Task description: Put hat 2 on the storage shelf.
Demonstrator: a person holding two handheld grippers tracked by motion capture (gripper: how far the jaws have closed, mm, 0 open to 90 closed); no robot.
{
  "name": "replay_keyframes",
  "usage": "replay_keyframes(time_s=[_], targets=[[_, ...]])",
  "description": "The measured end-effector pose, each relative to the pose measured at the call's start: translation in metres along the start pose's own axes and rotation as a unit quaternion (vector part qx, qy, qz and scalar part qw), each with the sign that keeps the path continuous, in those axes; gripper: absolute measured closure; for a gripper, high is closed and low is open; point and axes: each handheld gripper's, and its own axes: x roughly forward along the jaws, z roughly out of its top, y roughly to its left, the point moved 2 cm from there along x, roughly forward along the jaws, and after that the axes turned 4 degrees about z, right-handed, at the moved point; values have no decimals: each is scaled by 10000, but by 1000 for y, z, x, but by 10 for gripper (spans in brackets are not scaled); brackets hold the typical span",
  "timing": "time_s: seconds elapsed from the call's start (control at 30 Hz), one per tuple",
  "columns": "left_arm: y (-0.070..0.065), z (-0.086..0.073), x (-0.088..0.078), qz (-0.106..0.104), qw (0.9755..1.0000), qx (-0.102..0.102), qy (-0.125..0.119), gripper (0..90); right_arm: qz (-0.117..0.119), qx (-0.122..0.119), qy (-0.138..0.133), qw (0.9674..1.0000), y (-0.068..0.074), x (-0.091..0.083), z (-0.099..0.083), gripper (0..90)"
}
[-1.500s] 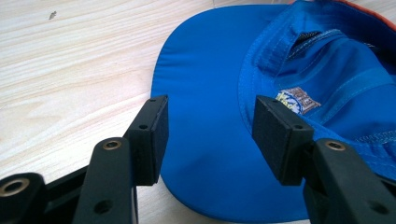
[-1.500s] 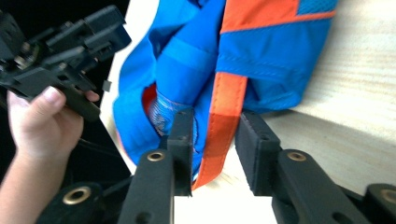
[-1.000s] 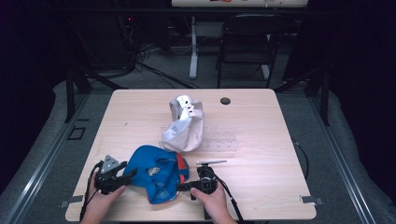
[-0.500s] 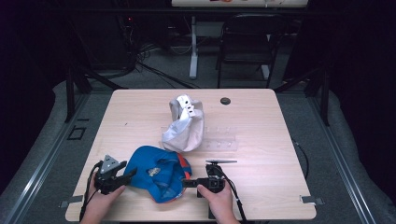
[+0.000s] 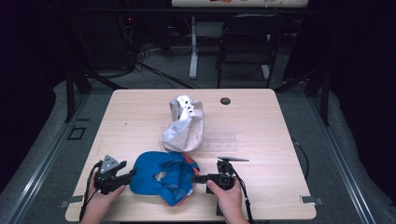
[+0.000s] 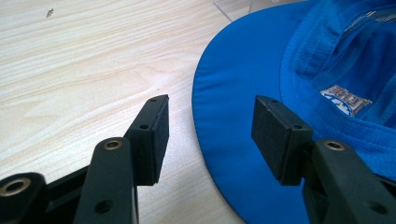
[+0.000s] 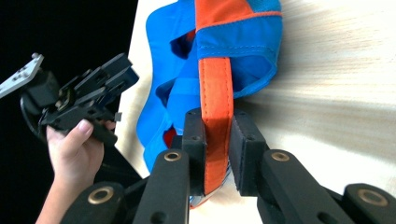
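Note:
A blue cap (image 5: 159, 169) lies upside down near the table's front edge, its inside and label (image 6: 348, 99) showing. An orange strap (image 7: 215, 79) runs across its back opening. My right gripper (image 7: 217, 116) has just been closing and is shut on that strap, which sits pinched between the pads; in the high view this gripper (image 5: 196, 178) is at the cap's right side. At the cap's left side my left gripper (image 5: 132, 173) is open. Its jaws (image 6: 210, 112) straddle the edge of the blue brim (image 6: 224, 107) without pressing on it.
A pale grey cap (image 5: 184, 123) stands crumpled at mid table, with a clear plastic tray (image 5: 222, 140) beside it on the right. A small black disc (image 5: 225, 100) lies near the far edge. The wooden table (image 5: 280, 154) is bare to the right.
My right gripper has shifted to the right and slightly up with the cap's strap, drawing that side of the cap with it. The left gripper has stayed put.

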Motion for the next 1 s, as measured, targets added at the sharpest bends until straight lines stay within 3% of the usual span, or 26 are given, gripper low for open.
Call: replay_keyframes(time_s=[0.07, 0.1, 0.13, 0.2, 0.23, 0.3, 0.4, 0.73, 0.8, 0.83, 1.0], targets=[[0, 0, 0, 2, 10000, -8, 1, 472, -14, -54, 1, 10000, 3, -5, -1, 783], [0, 0, 0, 1, 10000, 1, 1, 472, 88, -62, -64, 9999, 3, -6, -1, 782], [0, 0, 0, 0, 10000, -1, 1, 472, -8, -101, 94, 9999, 3, -11, -1, 783], [0, 0, 0, -8, 10000, -23, 4, 472, -6, -138, -23, 9999, 3, -14, -1, 783], [0, 0, 0, -10, 10000, -13, 8, 472, -58, -197, 63, 9998, 3, -19, 0, 783], [0, 0, 0, -10, 10000, -37, 3, 472, 41, -356, 14, 9994, 5, -25, 3, 783], [-1, 0, 0, -7, 10000, -36, 4, 472, -15, -519, -11, 9987, 7, -35, 7, 783], [0, 0, 0, -9, 10000, -15, 19, 472, 85, -756, 174, 9970, 26, -55, 22, 780], [-1, 0, 0, -17, 10000, 17, 14, 472, 45, -674, 101, 9977, 30, -57, 25, 780], [-1, 0, 0, -20, 10000, 19, 14, 472, 144, -722, 169, 9971, 31, -60, 27, 781], [-1, 0, 0, -21, 10000, 23, 21, 472, 530, -508, 156, 9972, 42, -68, 36, 784]])
